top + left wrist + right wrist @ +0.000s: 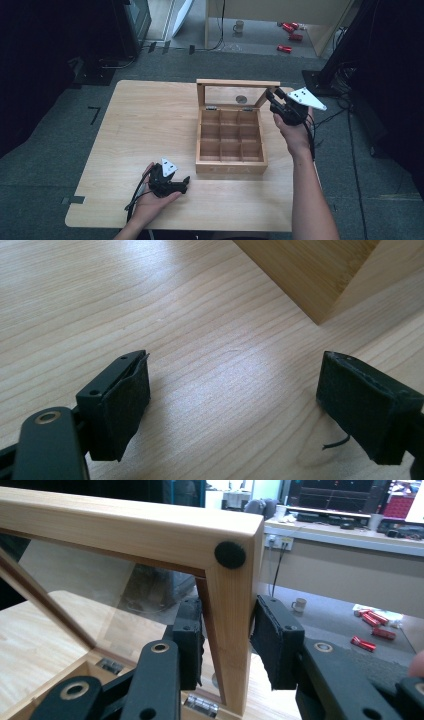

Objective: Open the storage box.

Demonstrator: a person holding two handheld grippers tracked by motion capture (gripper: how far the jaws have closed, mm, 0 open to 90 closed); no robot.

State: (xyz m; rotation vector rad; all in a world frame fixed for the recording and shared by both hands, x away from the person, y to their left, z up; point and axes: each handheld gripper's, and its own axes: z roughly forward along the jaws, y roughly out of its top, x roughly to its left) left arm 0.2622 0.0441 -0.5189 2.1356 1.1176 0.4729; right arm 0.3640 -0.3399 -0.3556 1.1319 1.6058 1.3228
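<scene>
the wooden box (pixel 231 142) sits mid-desk (pixel 140 125), its glass lid (pixel 150 535) upright. the right gripper (pixel 227 645) has its jaws around the lid's side rail – apparently not yet clamped. the left gripper (pixel 232 400) rests nearby – jaws apart, empty. lid movement seems barely begun.

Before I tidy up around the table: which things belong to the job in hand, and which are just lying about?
In the job:
- wooden box with empty compartments
- its raised lid, right gripper straddling the frame
- left gripper, open, on the table

Lying about:
- mug on the floor
- red cans beyond it
</scene>
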